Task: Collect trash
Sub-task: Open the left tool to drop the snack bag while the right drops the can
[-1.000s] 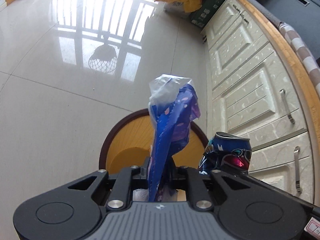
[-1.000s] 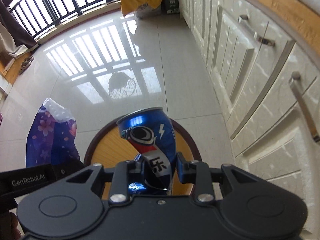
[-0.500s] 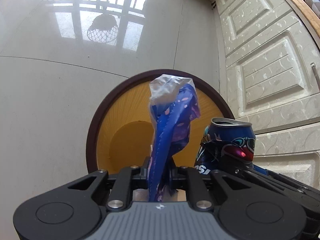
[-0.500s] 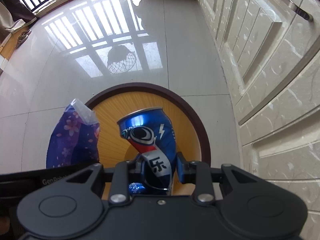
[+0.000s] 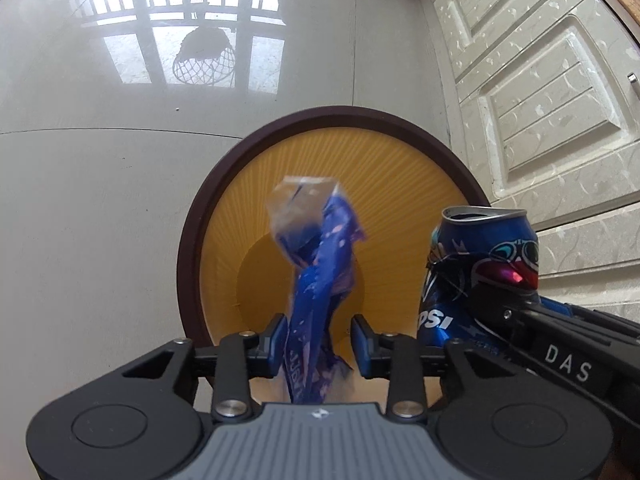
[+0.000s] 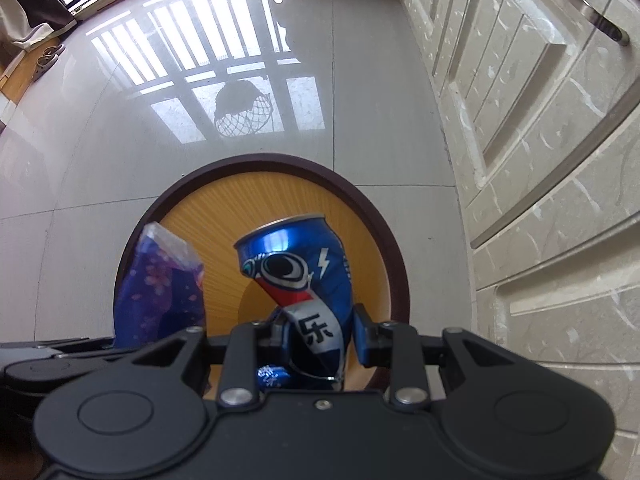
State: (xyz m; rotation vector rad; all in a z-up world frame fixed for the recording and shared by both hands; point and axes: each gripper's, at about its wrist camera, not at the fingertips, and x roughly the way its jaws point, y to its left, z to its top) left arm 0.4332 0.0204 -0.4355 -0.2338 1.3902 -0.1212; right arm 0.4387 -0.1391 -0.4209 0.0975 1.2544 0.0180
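Jaws on your left gripper (image 5: pixel 318 342) are opening at the bottom centre of the left wrist view: both blue pads stand off the blue flowered wrapper (image 5: pixel 316 280), which hangs blurred in the gap between them, its clear crumpled end uppermost. Your right gripper (image 6: pixel 320 342) is clamped on a dented blue Pepsi can (image 6: pixel 304 288) low in the middle of the right wrist view (the can's waist is pinched between the pads and its open top leans to the upper left). In that same view the wrapper shows at the lower left, just beside the can; in the left wrist view the can sits at the right edge.

Beyond both pieces of trash lies the round bin (image 5: pixel 192 256), dark brown at the rim and ribbed yellow inside, filling the middle of each frame directly behind wrapper and can. Past it, glossy pale floor tiles (image 6: pixel 100 184) carry window-bar reflections in the upper half, and cream panelled cabinet doors (image 6: pixel 540 160) run up the right side.
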